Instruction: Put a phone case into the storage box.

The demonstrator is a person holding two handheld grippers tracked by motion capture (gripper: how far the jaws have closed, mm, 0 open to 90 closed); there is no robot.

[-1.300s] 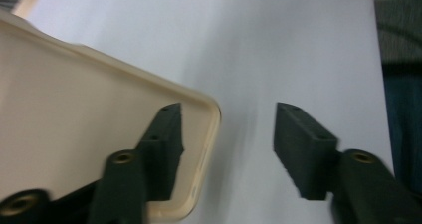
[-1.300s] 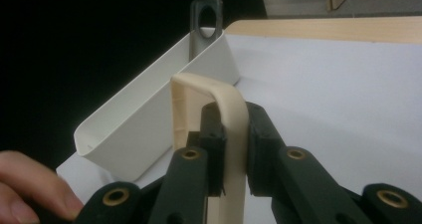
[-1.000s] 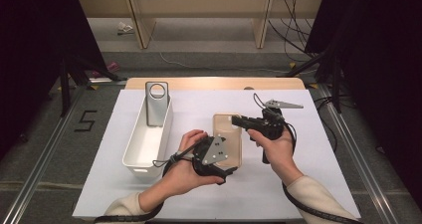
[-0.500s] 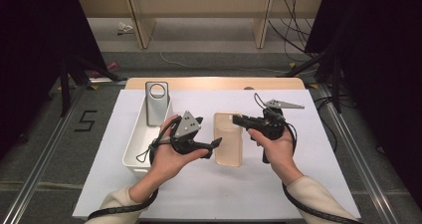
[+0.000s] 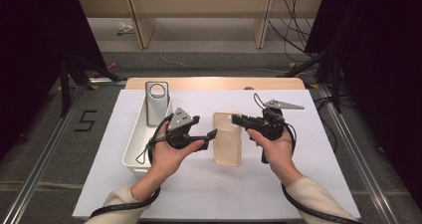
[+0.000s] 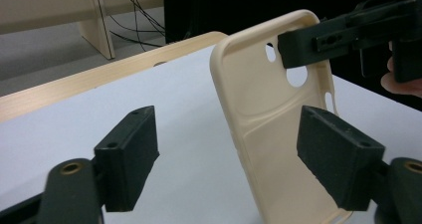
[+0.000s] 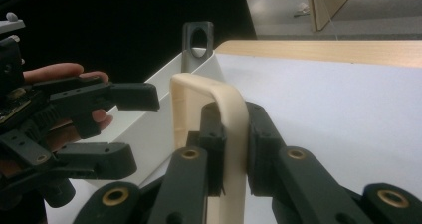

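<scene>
A cream phone case (image 5: 227, 144) is held tilted above the white table top, inner side towards my left gripper. My right gripper (image 5: 238, 120) is shut on its top edge beside the camera hole, with the pads pressing both faces of the cream case (image 7: 231, 109) on either side of my right gripper (image 7: 233, 134). My left gripper (image 5: 208, 137) points at the case from the left. In the left gripper view its jaws have just been closing but still stand apart around my left gripper (image 6: 226, 149), with the case (image 6: 263, 114) just beyond them and nothing pressed.
A white tray (image 5: 135, 147) stands left of my left hand, with a grey phone case (image 5: 157, 102) leaning upright at its far end. The table's wooden far edge (image 5: 214, 82) runs behind. Dark stands and cables flank the table.
My left gripper has moved left, off the lower part of the cream case towards the tray, and now points right at the case. My right gripper has kept still with the case.
</scene>
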